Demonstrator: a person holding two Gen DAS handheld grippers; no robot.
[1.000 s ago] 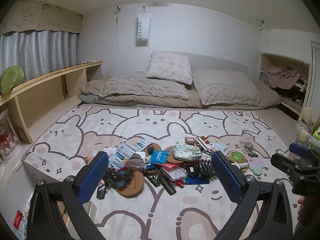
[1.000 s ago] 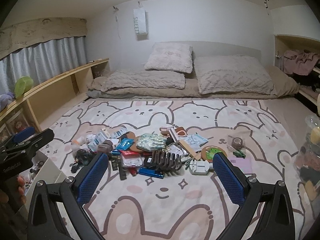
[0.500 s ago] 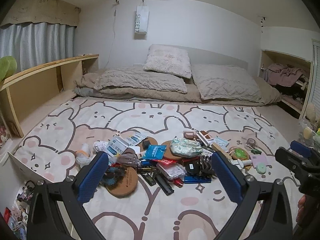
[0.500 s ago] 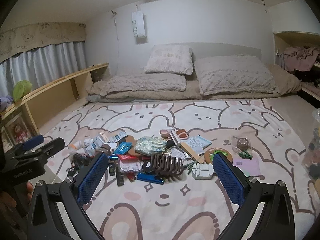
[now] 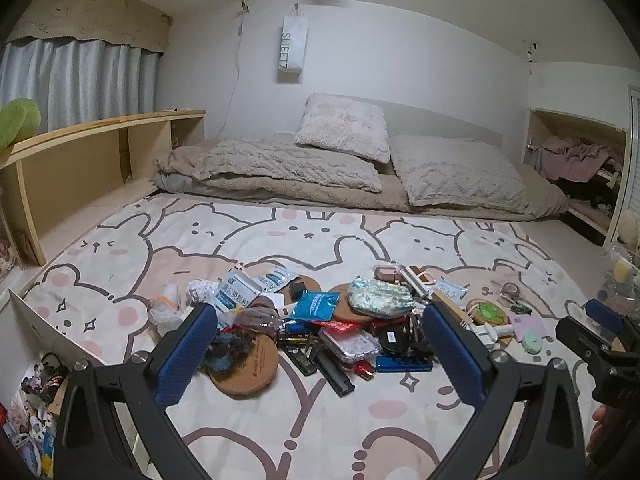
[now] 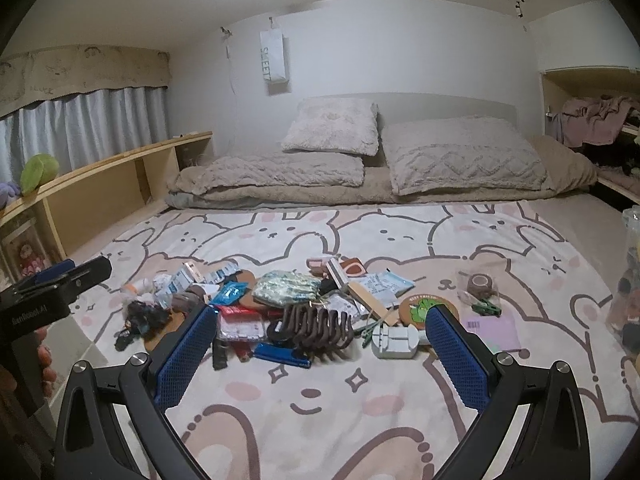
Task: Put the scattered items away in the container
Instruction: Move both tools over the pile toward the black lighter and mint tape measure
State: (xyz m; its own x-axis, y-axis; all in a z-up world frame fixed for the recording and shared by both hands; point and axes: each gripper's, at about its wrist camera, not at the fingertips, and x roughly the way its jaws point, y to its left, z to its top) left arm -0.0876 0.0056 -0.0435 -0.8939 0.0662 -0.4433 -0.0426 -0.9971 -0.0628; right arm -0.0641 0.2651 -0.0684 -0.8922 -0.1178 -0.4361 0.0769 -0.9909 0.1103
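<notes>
Both spread wide and holding nothing, left gripper [image 5: 320, 354] and right gripper [image 6: 320, 354] above rug [image 6: 320, 420], clutter pile [image 6: 288, 312] just beyond fingertips.

A bunny-print rug [image 5: 304, 240] carries a heap of scattered items [image 5: 336, 320].

You are holding your left gripper [image 5: 320, 354] level with its blue-padded fingers [image 5: 186, 354] spread wide and nothing between them. You are carrying your right gripper [image 6: 320, 356] the same way, its padded fingers [image 6: 458, 356] wide apart and gripping nothing, the two tools riding side by side, apart.
</notes>
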